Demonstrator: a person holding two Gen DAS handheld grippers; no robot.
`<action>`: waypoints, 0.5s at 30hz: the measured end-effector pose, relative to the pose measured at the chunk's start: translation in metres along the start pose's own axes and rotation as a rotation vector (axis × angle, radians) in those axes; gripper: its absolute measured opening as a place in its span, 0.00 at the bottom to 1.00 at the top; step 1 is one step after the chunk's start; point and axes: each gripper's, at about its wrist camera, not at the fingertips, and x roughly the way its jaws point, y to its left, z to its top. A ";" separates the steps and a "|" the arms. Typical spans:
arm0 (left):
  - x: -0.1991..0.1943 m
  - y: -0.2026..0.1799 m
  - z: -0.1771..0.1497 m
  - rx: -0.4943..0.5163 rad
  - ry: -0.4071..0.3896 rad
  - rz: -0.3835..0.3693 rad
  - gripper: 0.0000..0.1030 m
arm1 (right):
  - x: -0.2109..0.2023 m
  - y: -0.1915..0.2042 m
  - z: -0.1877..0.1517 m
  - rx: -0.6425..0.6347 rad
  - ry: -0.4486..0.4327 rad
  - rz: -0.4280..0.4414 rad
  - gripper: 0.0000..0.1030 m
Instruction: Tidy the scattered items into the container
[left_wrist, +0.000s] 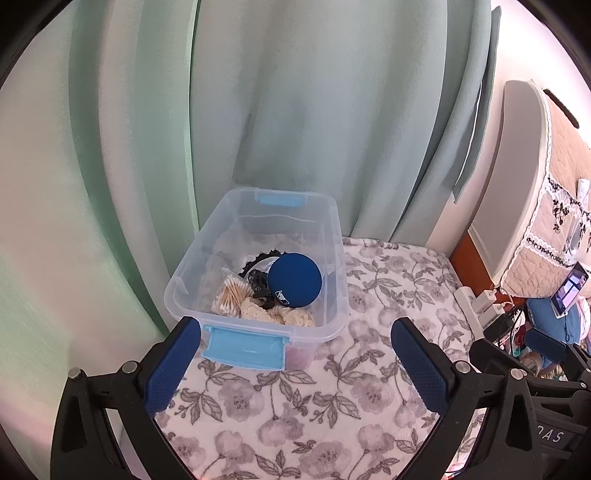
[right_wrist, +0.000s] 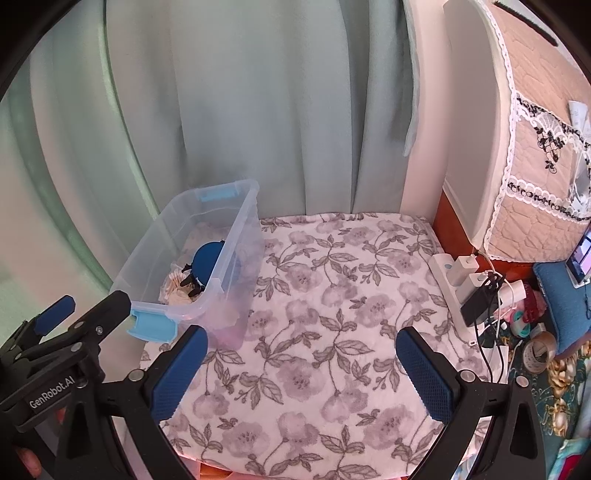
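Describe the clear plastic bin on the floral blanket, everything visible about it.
The bin is a rectangular tub of see-through plastic with no lid on, standing upright on the floral blanket close to the green curtain. A light blue latch hangs at the near end and another at the far end. Inside lie a dark blue round object, a bundle of cotton swabs, something cream and knitted-looking, and black items. Neither gripper touches it.
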 end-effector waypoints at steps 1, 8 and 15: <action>0.000 0.000 0.000 0.000 -0.002 0.000 1.00 | 0.000 0.001 0.000 0.000 0.000 -0.002 1.00; 0.002 0.002 0.000 -0.004 -0.009 0.001 1.00 | 0.001 0.003 0.001 0.004 0.000 -0.008 1.00; 0.005 0.004 0.000 -0.007 -0.012 0.003 1.00 | 0.003 0.002 0.002 0.005 0.002 -0.005 1.00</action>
